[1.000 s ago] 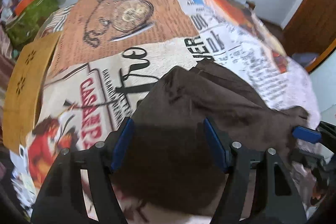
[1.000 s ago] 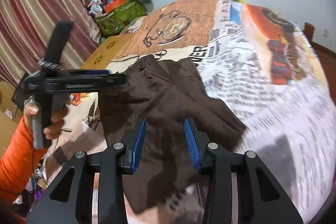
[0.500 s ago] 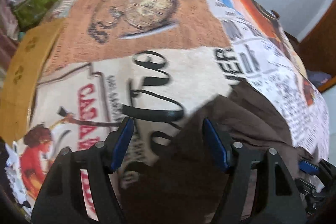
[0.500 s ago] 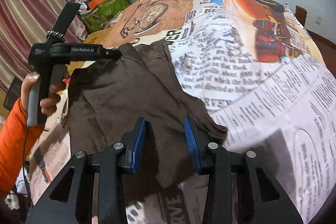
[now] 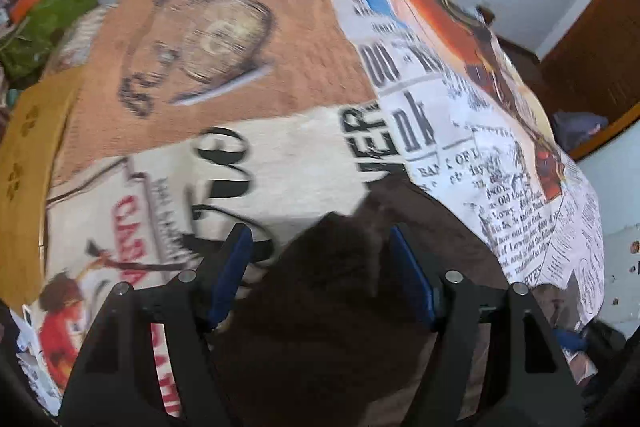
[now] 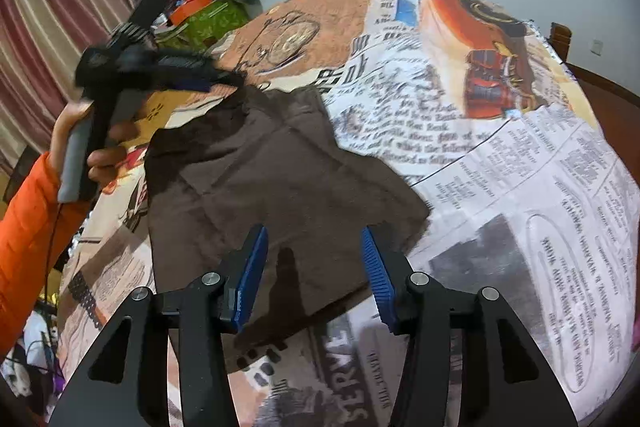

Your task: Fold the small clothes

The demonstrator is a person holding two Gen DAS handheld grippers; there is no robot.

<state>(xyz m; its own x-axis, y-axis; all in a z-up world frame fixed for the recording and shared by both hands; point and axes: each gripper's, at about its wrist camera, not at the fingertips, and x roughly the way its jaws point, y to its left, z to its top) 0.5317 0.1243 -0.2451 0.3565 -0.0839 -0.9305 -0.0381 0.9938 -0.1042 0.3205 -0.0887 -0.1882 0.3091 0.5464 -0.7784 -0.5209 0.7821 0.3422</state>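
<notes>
Since the earlier frame, the right gripper (image 6: 314, 277) has just been opening; its blue pads now stand spread above the near hem of the dark brown cloth garment (image 6: 280, 171), not pressing it. That garment has flattened out across the newspaper-print bedspread (image 6: 520, 167). Spread too, the left gripper (image 5: 320, 279) straddles a raised fold at the garment's far corner, gripped by a hand (image 6: 76, 143) in an orange sleeve (image 6: 24, 227).

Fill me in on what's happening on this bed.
A person is folding a brown garment on a newspaper-print bedspread, with a gripper in each hand. The left gripper hangs over the garment's far corner, jaws wide, the cloth bunched between them but not visibly pinched. The right gripper is over the near edge; its jaws have just been opening and the cloth lies flat beneath them, not held. The garment looks partly spread out.
</notes>
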